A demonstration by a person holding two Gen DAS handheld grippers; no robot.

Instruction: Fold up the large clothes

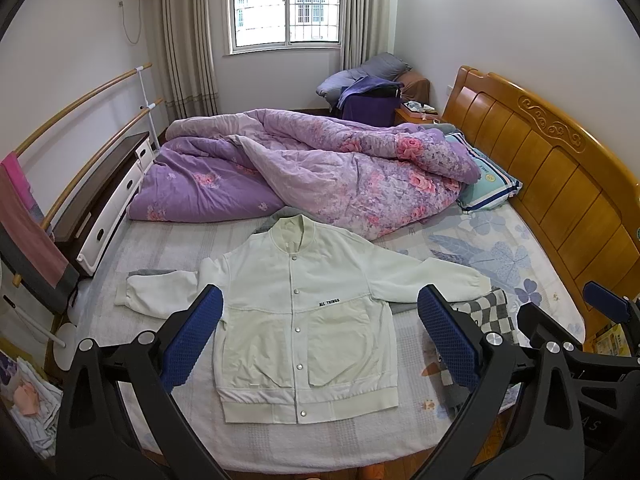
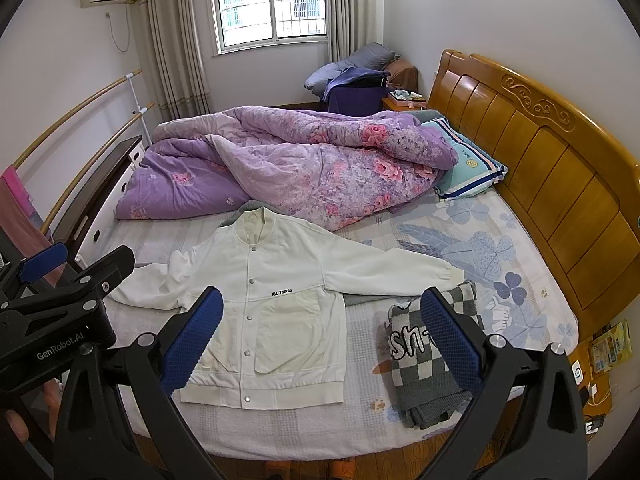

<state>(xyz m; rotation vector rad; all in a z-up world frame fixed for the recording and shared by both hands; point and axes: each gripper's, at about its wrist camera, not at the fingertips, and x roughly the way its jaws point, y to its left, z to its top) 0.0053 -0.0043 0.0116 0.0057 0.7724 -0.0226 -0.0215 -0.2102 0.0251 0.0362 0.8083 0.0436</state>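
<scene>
A white snap-button jacket (image 1: 304,320) lies flat and face up on the bed, sleeves spread to both sides, hem toward me; it also shows in the right wrist view (image 2: 264,312). My left gripper (image 1: 320,336) is open and empty, held above the jacket's lower body. My right gripper (image 2: 322,340) is open and empty, above the jacket's right edge and a folded grey checked garment (image 2: 428,356). The right gripper also shows at the right edge of the left wrist view (image 1: 568,320). The left gripper shows at the left of the right wrist view (image 2: 76,264).
A rumpled purple floral quilt (image 1: 312,168) fills the far half of the bed. A striped pillow (image 1: 486,184) lies by the wooden headboard (image 1: 560,184). A cabinet (image 1: 104,208) and wooden rails (image 1: 80,136) stand at the left. The grey checked garment (image 1: 488,312) lies under the right sleeve.
</scene>
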